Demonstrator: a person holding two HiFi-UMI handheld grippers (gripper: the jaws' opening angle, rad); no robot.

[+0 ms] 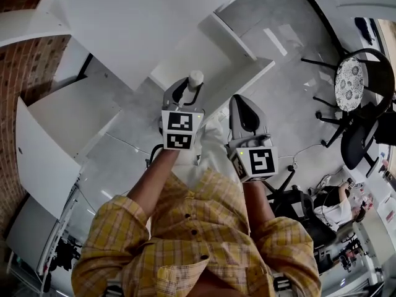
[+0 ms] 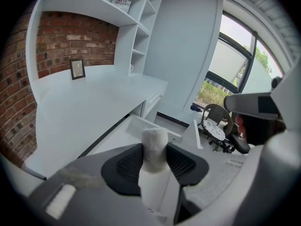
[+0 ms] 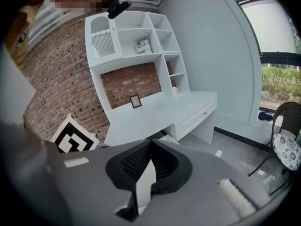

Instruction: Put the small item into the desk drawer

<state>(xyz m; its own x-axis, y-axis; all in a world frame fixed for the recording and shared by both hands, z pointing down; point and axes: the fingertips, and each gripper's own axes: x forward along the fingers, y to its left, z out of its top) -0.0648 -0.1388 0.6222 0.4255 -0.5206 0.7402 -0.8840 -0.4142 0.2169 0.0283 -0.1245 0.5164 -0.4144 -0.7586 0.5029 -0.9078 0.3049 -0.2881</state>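
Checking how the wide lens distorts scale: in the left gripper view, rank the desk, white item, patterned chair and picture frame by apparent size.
1. desk, largest
2. white item, though nearness to the camera inflates it
3. patterned chair
4. picture frame, smallest

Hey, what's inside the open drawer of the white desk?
The open white desk drawer shows only a bare white bottom where it is visible. The left tongs, shut on a small white cylinder, cover its near part, so anything there cannot be seen.
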